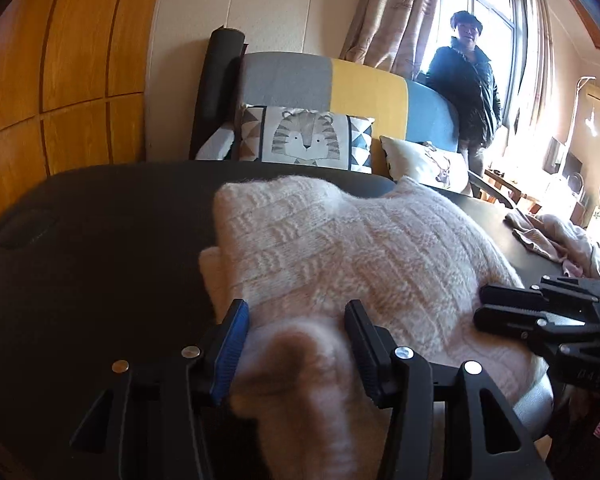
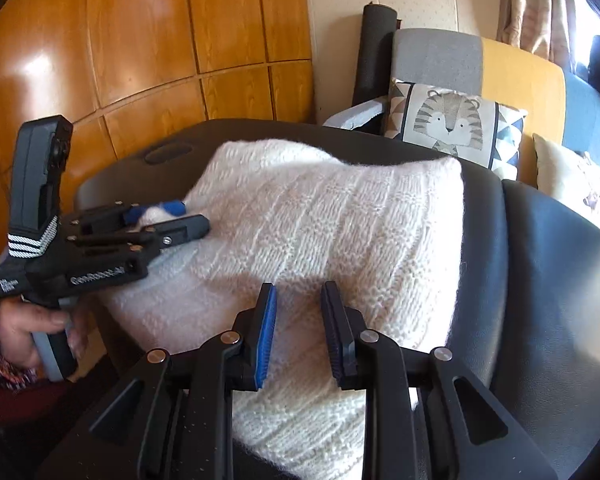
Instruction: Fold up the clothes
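Note:
A white knitted sweater [image 1: 340,248] lies folded on a black padded table [image 1: 100,240]; it also shows in the right wrist view [image 2: 320,220]. My left gripper [image 1: 296,320] is shut on a bunched fold of the sweater at its near left edge; it shows in the right wrist view [image 2: 180,216] with fabric between its fingers. My right gripper [image 2: 298,300] is open just above the sweater's near edge, with nothing between its pads. It appears in the left wrist view [image 1: 480,304] at the sweater's right side.
A pink garment [image 1: 556,240] lies on the table's far right. Behind the table stands a sofa [image 1: 340,80] with a tiger cushion [image 1: 304,138]. A person [image 1: 468,80] stands by the window. Wooden wall panels [image 2: 140,40] are on the left.

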The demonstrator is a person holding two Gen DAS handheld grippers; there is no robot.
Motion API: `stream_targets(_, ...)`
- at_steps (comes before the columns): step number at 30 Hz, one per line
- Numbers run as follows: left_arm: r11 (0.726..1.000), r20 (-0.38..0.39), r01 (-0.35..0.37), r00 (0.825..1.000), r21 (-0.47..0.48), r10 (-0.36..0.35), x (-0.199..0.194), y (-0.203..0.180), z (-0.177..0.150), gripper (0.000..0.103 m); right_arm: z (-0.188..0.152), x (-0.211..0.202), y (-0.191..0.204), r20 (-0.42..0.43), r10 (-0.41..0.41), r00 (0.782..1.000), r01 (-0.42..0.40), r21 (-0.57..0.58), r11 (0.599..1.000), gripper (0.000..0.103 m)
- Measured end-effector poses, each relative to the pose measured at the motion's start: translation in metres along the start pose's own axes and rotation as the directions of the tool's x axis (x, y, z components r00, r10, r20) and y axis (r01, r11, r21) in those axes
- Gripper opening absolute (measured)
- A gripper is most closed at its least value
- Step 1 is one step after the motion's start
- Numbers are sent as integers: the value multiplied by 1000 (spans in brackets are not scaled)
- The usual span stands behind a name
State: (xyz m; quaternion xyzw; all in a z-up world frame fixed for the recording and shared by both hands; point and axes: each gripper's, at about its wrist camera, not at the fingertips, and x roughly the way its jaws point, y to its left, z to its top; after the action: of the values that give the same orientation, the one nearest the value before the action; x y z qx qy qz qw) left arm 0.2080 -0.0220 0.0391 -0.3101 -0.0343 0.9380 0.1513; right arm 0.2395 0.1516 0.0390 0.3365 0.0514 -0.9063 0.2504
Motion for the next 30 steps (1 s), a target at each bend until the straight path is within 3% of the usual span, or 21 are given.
stream_targets(4, 986, -48, 48, 997, -158, -56, -1, 26, -7, 64, -1, -2, 0, -4, 31, 1000, -31, 21, 999, 26)
stream_targets(7, 981, -54, 52, 997, -188, -63, -4, 33, -11, 66, -5, -1, 5, -24, 94, 995, -94, -4, 996, 26)
stream_targets(10, 972, -59, 74, 994, -225, -90, -9, 40, -17, 67, -19, 2, 9, -48, 106, 993, -109, -50, 993, 26)
stream_targets(16, 935, -79, 129, 983, -331, -164, -16, 56, -23, 66, -25, -4, -3, -40, 176, 984, -177, -15, 984, 26)
stream_targets(20, 959, -57, 91, 992, -270, -110, -34, 47, -13, 65, -22, -15, -4, -19, 181, 983, -182, -20, 983, 26)
stream_targets(22, 976, 8, 65, 998, -207, -64, -49, 36, -1, 65, -20, -30, -5, 42, 176, 984, -175, -24, 984, 26)
stream_targets(25, 989, 115, 53, 993, -135, -37, -66, 17, 21, 65, -16, -48, -14, 107, 127, 986, -127, -5, 992, 26)
stream_targets(28, 994, 165, 86, 984, -70, -74, -60, -5, 40, 65, -14, -43, -18, 66, 70, 995, -71, 10, 997, 26)
stream_targets(30, 995, 143, 97, 985, -31, -92, -43, -19, 46, 65, -15, -35, -16, 33, 66, 997, -66, 9, 998, 26)
